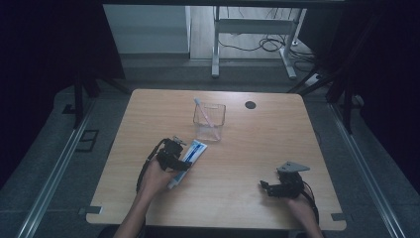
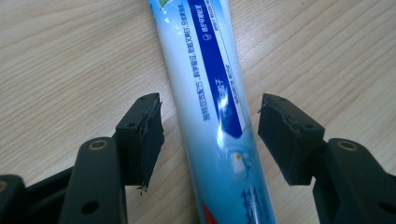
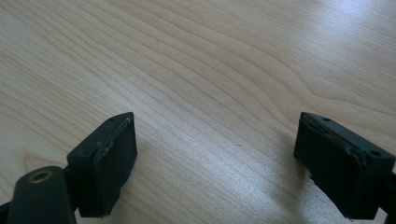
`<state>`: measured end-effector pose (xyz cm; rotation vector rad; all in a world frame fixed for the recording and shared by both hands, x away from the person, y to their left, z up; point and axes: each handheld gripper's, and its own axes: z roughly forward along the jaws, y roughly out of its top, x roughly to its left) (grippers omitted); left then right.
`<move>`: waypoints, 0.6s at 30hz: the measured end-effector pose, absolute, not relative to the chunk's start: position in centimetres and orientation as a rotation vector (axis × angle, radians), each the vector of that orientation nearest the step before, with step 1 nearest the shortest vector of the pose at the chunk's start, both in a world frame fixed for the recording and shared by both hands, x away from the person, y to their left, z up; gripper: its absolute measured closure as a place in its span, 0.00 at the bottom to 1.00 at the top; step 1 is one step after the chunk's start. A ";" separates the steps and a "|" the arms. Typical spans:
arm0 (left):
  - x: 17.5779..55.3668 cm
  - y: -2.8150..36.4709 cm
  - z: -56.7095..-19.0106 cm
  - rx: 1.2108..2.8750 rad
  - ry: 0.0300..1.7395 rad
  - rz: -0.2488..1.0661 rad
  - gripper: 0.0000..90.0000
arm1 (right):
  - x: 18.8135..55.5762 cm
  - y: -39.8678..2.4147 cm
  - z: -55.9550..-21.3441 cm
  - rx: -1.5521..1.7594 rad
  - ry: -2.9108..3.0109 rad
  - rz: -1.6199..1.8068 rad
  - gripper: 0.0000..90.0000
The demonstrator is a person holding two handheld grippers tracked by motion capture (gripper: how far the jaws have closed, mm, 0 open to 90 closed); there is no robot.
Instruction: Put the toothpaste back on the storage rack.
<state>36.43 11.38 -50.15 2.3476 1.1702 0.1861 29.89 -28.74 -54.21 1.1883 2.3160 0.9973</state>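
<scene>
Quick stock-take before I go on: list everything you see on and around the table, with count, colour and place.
toothpaste tube: one, white and blue, lying flat on the table left of centre, between the left gripper's pads with gaps on both sides.
clear cup: one, transparent, upright at the table's far middle.
toothbrush: one, pale, standing slanted inside the clear cup.
round hole: one, dark, in the tabletop right of the cup.
table: one, light wood.
metal frame: one, white, on the floor behind the table.
left gripper: one, black, open astride the tube.
right gripper: one, black, open over bare wood, near right.
</scene>
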 end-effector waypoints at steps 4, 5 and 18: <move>36.9 10.7 -50.6 2.380 1.180 0.185 0.44 | 29.9 -28.7 -54.2 1.187 2.316 0.997 0.15; 37.0 10.5 -50.7 2.385 1.186 0.184 0.45 | 29.9 -28.7 -54.2 1.188 2.316 0.997 0.15; 37.8 9.9 -51.1 2.416 1.246 0.132 0.58 | 29.9 -28.7 -54.2 1.188 2.317 0.997 0.15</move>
